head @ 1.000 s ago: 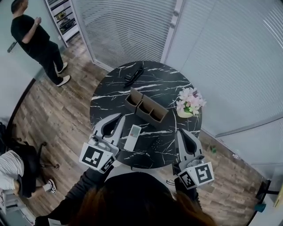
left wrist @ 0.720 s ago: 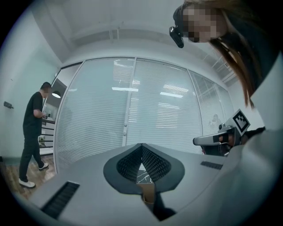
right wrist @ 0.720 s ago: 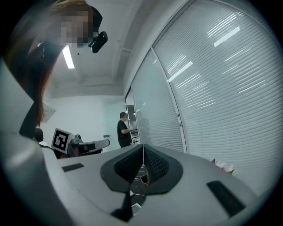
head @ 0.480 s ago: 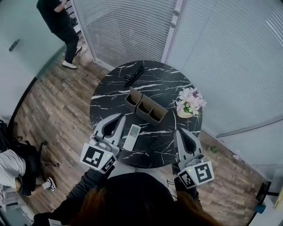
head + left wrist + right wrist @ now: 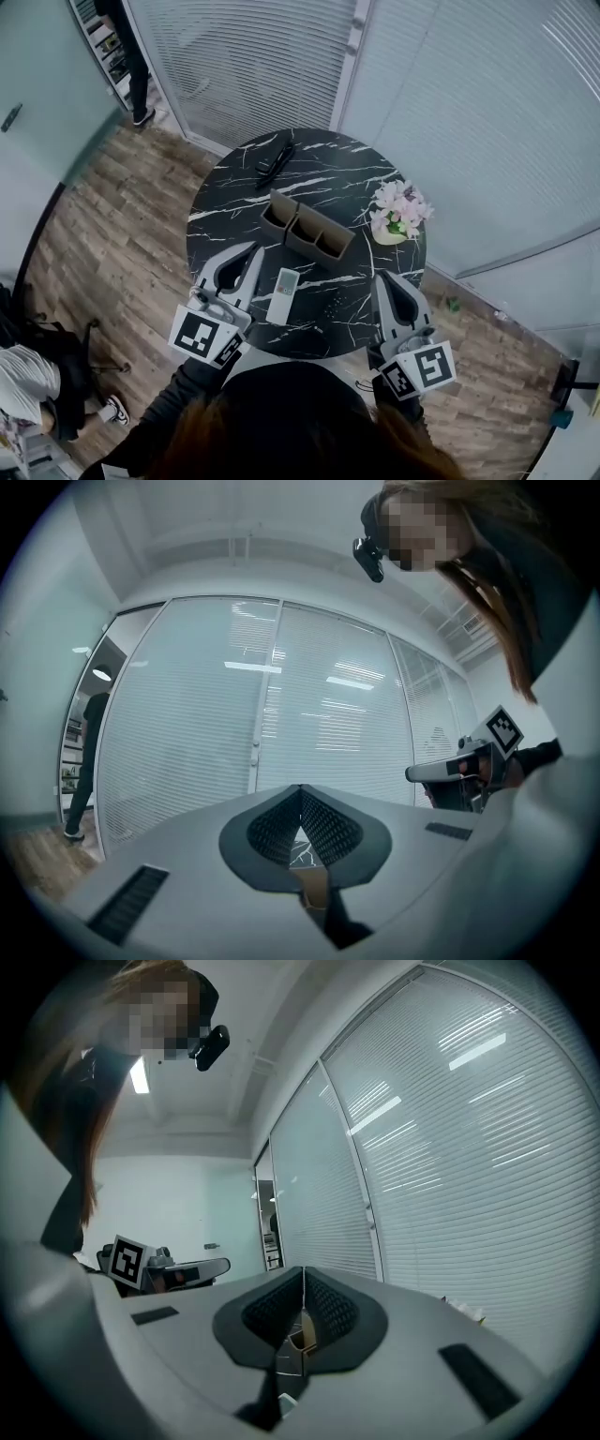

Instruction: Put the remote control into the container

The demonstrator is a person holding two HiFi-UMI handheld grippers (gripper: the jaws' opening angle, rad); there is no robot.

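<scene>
A round marble table [image 5: 349,173] is seen from above. The left gripper [image 5: 251,251] and right gripper [image 5: 381,278] are held level over its near edge, both pinched closed and empty, so nothing has been grasped yet. The white remote control [image 5: 284,294] lies flat just beside the left gripper, a short way from the cardboard container [image 5: 307,231] (open-topped, divided). Bare tabletop lies between the two, and flowers [image 5: 397,212] stand off to the right.

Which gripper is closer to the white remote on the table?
Left. The left gripper sits just left of the white remote; the right gripper is farther off to its right.
</scene>
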